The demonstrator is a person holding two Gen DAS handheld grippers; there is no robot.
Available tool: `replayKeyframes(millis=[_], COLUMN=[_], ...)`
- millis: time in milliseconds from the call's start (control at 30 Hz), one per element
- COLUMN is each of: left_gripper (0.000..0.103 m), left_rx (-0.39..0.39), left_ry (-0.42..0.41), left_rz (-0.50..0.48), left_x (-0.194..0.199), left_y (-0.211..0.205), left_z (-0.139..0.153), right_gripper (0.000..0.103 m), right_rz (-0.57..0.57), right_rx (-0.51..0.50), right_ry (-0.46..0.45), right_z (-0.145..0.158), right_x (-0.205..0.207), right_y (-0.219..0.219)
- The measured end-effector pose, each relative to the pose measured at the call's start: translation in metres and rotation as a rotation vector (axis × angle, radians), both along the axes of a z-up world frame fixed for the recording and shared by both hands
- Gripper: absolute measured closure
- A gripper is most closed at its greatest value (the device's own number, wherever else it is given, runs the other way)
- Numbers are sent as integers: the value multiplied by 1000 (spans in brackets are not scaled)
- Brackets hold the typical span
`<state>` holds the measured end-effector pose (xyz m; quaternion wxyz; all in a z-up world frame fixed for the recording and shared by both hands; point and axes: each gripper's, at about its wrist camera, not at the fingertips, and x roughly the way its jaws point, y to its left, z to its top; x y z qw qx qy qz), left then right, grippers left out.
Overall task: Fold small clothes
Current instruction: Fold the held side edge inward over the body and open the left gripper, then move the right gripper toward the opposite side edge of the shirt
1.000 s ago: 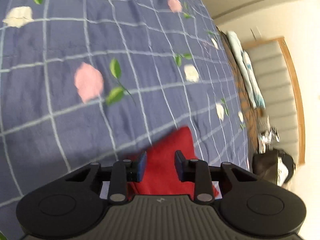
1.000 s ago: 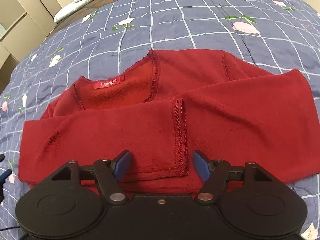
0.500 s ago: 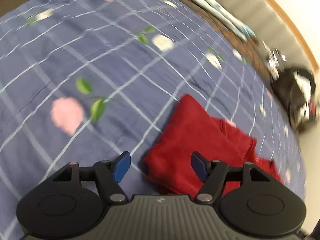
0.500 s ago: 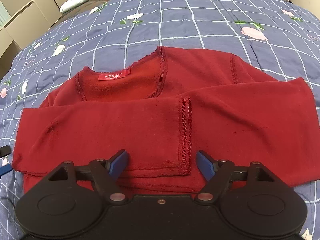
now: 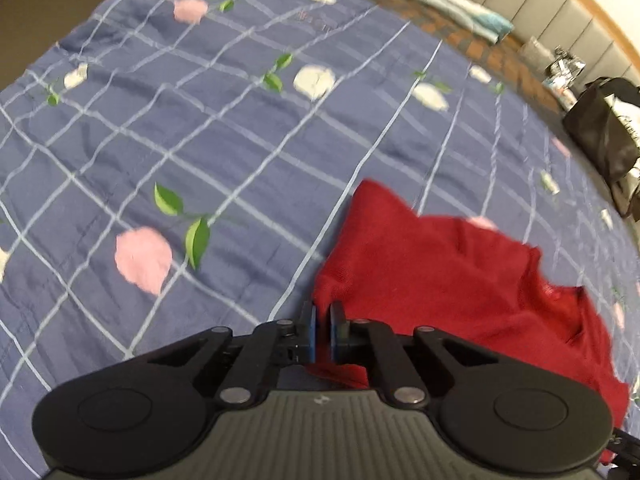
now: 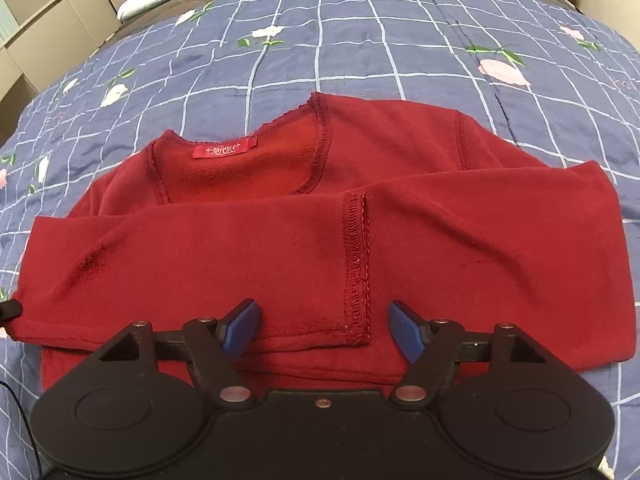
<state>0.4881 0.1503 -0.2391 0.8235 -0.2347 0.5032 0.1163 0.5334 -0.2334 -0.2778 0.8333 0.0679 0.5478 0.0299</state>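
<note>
With both sleeves already laid across its chest, the dark red knitted long-sleeved top [image 6: 320, 224] lay flat on the blue checked quilt with printed flowers [image 6: 352, 40], filling the middle of the right wrist view. The sleeve cuffs met just right of centre, and the neckline with its red label [image 6: 224, 148] faced the upper half of the frame. The right gripper [image 6: 322, 324] hung over the lower hem, tongs spread and holding nothing. In the left wrist view the left gripper [image 5: 322, 320], at lower centre, had its tongs pressed together on a corner fold of the top. Judged from this, the sleeve folds were done; the body fold remained.
</note>
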Motion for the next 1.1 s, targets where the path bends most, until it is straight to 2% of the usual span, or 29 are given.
replayKeyframes(millis=[67,133,200,267,333,400,500,767,933,1100], left_gripper=[94,81,47,33,26,15,10,7,6,6], left_rx=[-16,-35,-38,-13,2,18,43,69,97,136], left_ry=[7,-1,-14,-30,-32,-21,11,158,280,438], left_rz=[10,24,32,25,5,-2,-9,-78,-74,-79], left_x=[-1,-3,-7,-16,-26,-36,-58,-139,-184,-211], left_y=[1,1,1,-4,-8,-13,-21,-46,-59,-68], left_z=[-1,2,6,14,20,25,30,24,13,-5], right_gripper=[23,16,14,9,4,3,1,1,1,1], right_rz=[-7,-13,-17,-18,-24,-27,-12,45,101,132], right_rx=[-3,-3,4,11,10,10,-6,-42,-76,-125], right_ry=[6,6,8,10,12,19,51,143,207,282], right_z=[3,7,11,15,19,22,23,19,12,-3], right_x=[-2,-7,-18,-31,-47,-66,-99,-185,-226,-260], right_y=[-1,-5,-12,-19,-28,-36,-48,-72,-78,-83])
